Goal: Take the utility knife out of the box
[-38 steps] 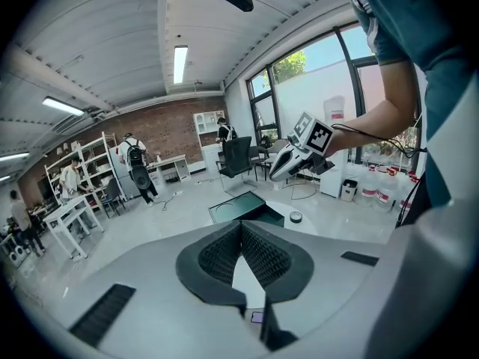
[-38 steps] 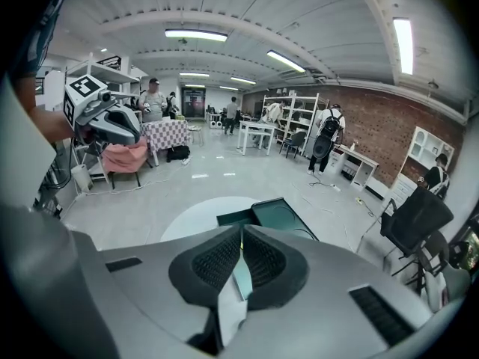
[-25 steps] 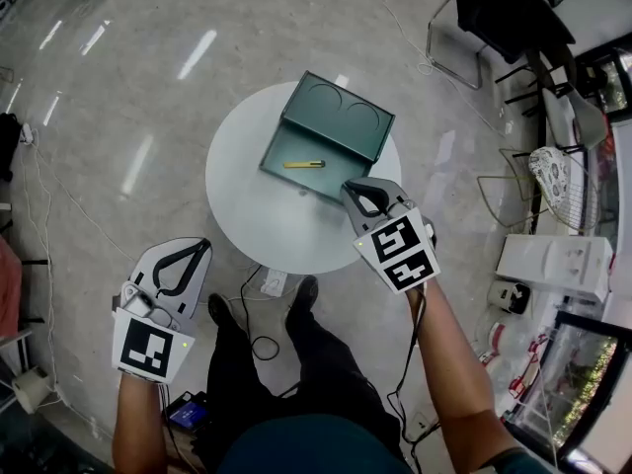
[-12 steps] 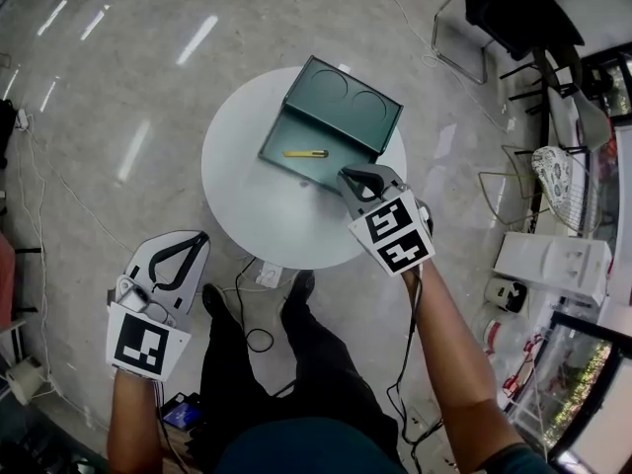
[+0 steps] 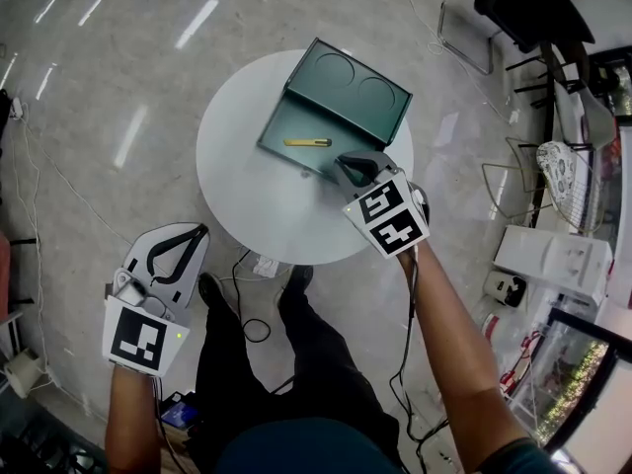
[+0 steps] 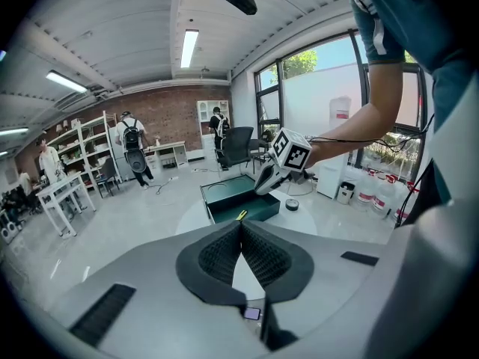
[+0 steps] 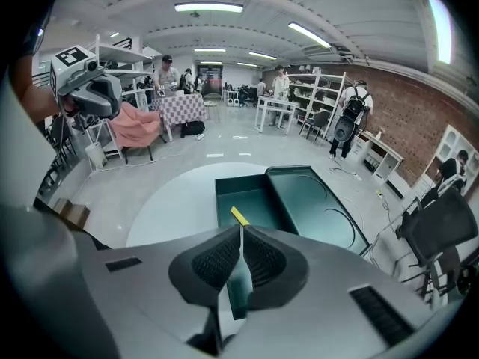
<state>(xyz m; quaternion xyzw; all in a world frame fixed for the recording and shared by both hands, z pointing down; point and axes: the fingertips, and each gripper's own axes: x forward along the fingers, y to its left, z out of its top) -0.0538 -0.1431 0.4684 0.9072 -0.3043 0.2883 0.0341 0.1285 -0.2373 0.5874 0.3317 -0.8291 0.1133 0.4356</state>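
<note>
Knife and box sit together: the slim yellow utility knife (image 5: 307, 142) lies flat on the floor of the open dark green metal box (image 5: 351, 92), untouched. The box rests on a round white table (image 5: 242, 191); its lid, pressed with two circles, is folded back on the side away from the person. The right gripper (image 5: 342, 162) hangs over the box's near edge, close to the knife's end and pointing down, its jaws together with nothing between them. The left gripper (image 5: 200, 231) is well apart from the box, beyond the table's rim above the floor, its jaws likewise closed and empty.
</note>
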